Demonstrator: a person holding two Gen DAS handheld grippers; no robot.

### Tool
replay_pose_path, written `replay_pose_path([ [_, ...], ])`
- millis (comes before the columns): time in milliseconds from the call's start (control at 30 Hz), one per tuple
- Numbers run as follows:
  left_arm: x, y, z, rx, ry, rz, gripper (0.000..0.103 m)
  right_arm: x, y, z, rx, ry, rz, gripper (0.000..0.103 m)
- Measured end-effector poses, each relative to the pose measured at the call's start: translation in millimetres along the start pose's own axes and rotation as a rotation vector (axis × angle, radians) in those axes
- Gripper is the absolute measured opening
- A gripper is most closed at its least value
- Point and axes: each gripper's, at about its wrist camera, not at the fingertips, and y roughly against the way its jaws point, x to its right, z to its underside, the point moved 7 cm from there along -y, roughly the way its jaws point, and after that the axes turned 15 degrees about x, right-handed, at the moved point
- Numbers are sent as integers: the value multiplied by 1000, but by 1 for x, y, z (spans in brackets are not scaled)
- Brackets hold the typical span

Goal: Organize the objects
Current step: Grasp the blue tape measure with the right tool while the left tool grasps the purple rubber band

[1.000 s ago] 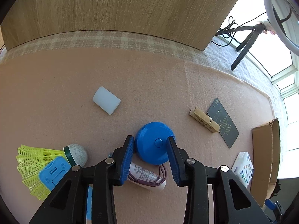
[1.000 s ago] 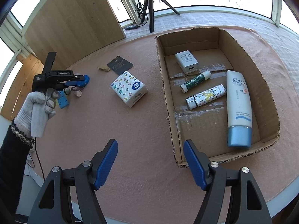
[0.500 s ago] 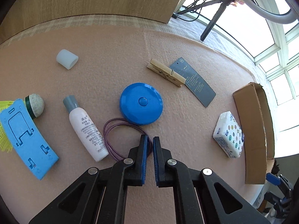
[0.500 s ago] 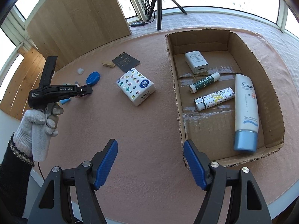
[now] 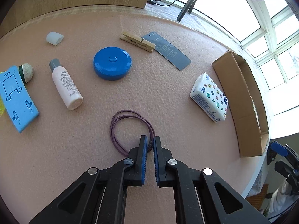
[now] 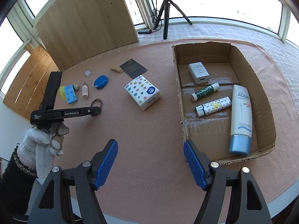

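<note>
Pink felt tabletop (image 5: 168, 97): left gripper (image 5: 149, 140) pinched on purple hair-tie loops (image 5: 129, 128), presumably bound for cardboard box (image 6: 265, 100); right gripper (image 6: 150, 145) spread wide, idle near front edge.

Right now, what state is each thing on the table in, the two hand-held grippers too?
Left hand-held gripper: shut on the purple hair ties.
Right hand-held gripper: open, holding nothing.
Cardboard box: open-topped, partly filled.
Sunscreen tube: capped, lying in the box.
Pink bottle: capped, lying flat.
Clothespin: closed.
</note>
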Motion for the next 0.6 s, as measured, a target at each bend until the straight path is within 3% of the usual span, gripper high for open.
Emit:
replay_pose_path([
  [67, 0, 13, 0, 30, -25, -11, 18, -6, -2, -7, 8, 21, -8, 70],
  [233, -17, 30, -11, 100, -25, -96, 18, -25, -20, -30, 31, 62, -46, 70],
  [467, -28, 9, -11, 62, -80, -171, 17, -59, -66, -59, 5, 88, -118, 70],
  [600, -30, 7, -11, 73, -137, -238, 5, -74, -88, -66, -14, 107, -133, 70],
])
